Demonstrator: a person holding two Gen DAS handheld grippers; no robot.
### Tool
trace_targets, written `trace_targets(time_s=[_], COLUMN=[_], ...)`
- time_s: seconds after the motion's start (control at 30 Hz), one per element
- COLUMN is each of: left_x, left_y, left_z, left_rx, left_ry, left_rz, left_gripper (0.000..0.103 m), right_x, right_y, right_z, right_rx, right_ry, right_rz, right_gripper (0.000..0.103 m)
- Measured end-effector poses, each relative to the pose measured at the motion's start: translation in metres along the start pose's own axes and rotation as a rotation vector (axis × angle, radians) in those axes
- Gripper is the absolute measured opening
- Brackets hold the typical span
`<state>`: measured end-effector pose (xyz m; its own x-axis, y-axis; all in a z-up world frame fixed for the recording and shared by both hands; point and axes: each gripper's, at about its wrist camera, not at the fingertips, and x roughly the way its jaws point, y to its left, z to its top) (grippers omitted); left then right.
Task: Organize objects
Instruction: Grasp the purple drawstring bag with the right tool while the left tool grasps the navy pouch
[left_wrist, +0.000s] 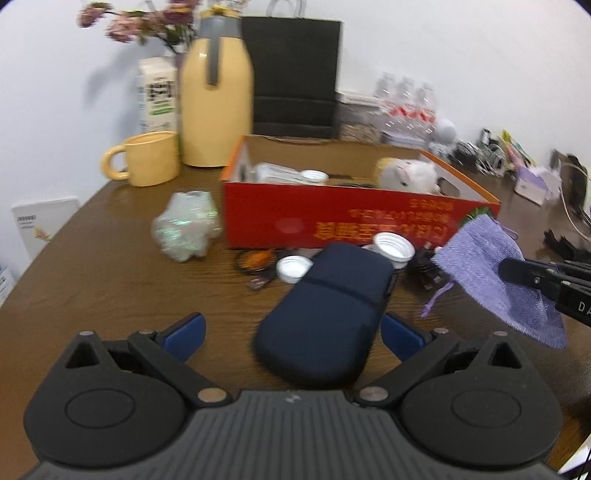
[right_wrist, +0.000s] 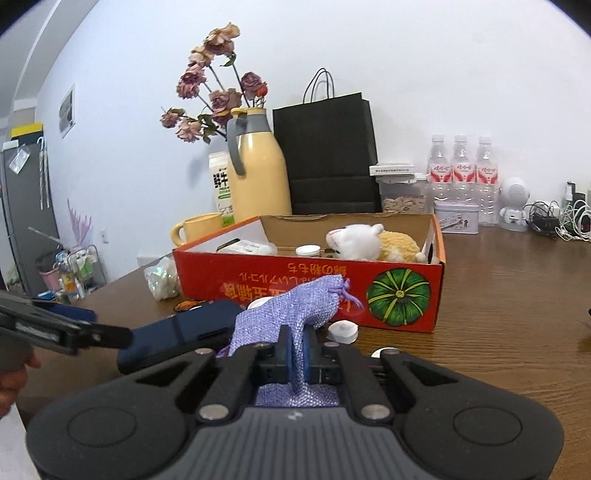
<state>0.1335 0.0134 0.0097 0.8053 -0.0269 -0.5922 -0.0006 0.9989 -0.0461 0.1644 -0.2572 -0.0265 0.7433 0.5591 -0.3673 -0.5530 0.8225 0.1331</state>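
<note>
We have the purple pouch (right_wrist: 291, 314) pinched between the closed fingers of our right hand-held gripper (right_wrist: 295, 360), lifted off the worktop (right_wrist: 498, 314) just in front of the red box (right_wrist: 314, 291). Our left hand-held gripper (left_wrist: 291, 332) is spread wide, its blue pads either side of the near end of the dark blue case (left_wrist: 328, 314), which lies flat on the worktop; we cannot tell if either pad touches it.

By our reckoning the job is partly done. The box already holds a plush toy (right_wrist: 369, 242), a white jar (right_wrist: 307, 252) and some white packaging at its left end. Left outside, close to the box's front wall, are the case, white caps (left_wrist: 293, 267), a bundle of black cables (left_wrist: 424, 266), a small orange item (left_wrist: 256, 258) and a crinkled plastic bag (left_wrist: 186, 229). The pouch looks next to go in, then the case.
</note>
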Motion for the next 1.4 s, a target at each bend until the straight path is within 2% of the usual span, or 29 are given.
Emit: trace_targets(time_s=[0.23,0.43,0.53,0.87,1.4], left_x=[0.037,0.058,0.058,0.038,0.006], left_y=[-0.017,-0.02,-0.019,-0.025,-0.022], left_z=[0.015,0.012,0.009,0.001,0.004], left_rx=[0.054,0.041,0.03,0.036,-0.018], left_ry=[0.05,0.12,0.1,0.013,-0.066], left_rz=[-0.022,-0.045,-0.039,-0.031,-0.039], left_gripper=[0.103,0.103,0.103,0.069,0.064], right_x=[-0.001,-0.003,-0.003,-0.003,-0.01], right_y=[0.001,-0.002,-0.002,-0.002,0.005], right_z=[-0.001,-0.002,-0.002,-0.002,-0.004], right_rx=[0.0,0.02,0.028,0.033,0.018], right_ry=[-0.006,-0.017,-0.013,-0.015,-0.063], right_rz=[-0.015,-0.022,-0.022,-0.024,-0.027], right_gripper=[0.005,0.005,0.005,0.005,0.005])
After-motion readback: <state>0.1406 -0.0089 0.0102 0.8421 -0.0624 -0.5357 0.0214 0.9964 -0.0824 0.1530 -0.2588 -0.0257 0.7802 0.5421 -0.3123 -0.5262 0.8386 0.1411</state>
